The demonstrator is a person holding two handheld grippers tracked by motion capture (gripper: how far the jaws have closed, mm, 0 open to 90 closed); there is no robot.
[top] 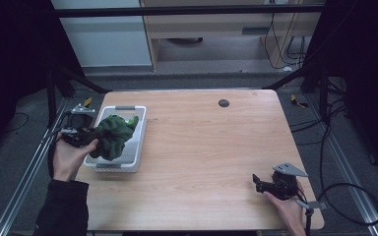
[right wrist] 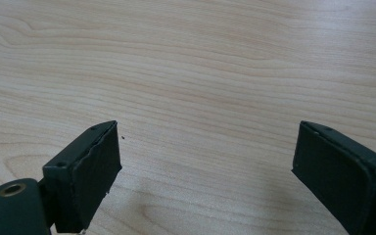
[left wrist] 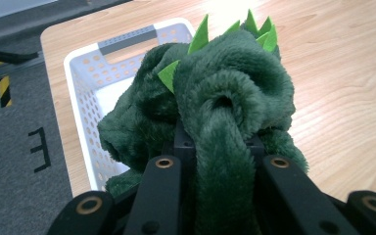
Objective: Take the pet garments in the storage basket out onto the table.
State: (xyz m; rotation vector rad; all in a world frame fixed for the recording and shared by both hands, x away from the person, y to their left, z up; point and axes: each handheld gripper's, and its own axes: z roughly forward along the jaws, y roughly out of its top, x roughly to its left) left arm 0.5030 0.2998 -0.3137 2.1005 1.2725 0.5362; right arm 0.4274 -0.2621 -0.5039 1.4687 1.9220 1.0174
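Note:
A dark green plush toy (top: 114, 135) with light green felt spikes hangs over the white perforated basket (top: 137, 142) at the table's left. My left gripper (top: 89, 137) is shut on it, the jaws pressing a fold of its fur (left wrist: 223, 161) between them. In the left gripper view the basket (left wrist: 85, 68) lies below and behind the toy. My right gripper (top: 258, 183) rests near the table's front right edge, held by a hand. Its jaws stand wide open over bare wood, and the pads (right wrist: 95, 169) hold nothing.
A small dark round disc (top: 223, 103) sits near the table's far edge. Metal frame rails run along both sides of the wooden table (top: 202, 147). A cable (top: 347, 196) trails off the right gripper onto the floor.

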